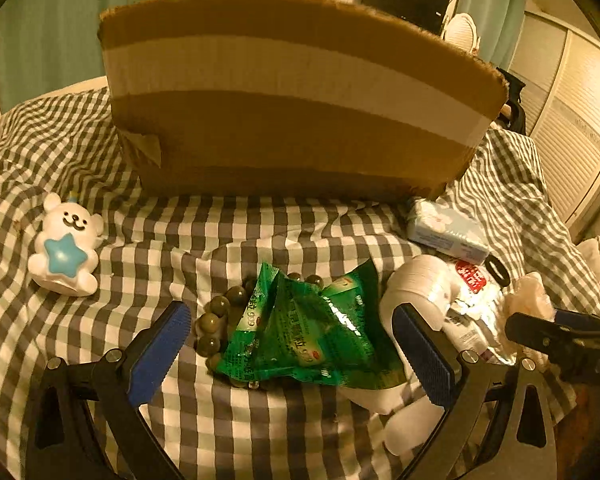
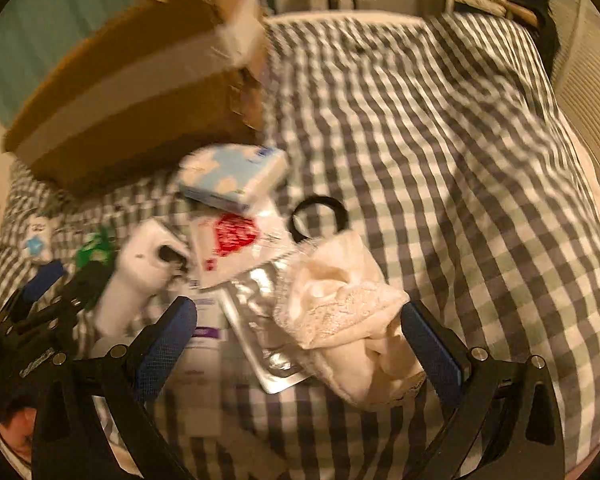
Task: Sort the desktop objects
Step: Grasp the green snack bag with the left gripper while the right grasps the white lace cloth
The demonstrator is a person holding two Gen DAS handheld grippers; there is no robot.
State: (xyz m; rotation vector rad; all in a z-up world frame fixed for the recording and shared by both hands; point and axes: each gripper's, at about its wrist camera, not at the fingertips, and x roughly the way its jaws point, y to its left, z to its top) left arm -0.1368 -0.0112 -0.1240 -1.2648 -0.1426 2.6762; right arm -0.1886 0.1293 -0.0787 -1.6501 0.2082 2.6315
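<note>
Green snack packet (image 1: 300,328) lies between our spread left gripper (image 1: 292,344) pads; we should close low, clear of the beads (image 1: 216,320). Right gripper (image 2: 300,344) gapes empty.

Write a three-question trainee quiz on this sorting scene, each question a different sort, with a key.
1. True or false: the left tongs are shut on the green snack packet.
2. Multiple choice: What lies partly under the green snack packet? A) a string of dark green beads B) a spoon C) a pencil
3. Short answer: What does the right tongs camera show between its open fingers?

Key:
1. False. Both fingers stand apart on either side of the packet.
2. A.
3. A crumpled cream cloth, lying on the checked bedcover beside a silver foil pack; the cardboard box stands further back.
</note>
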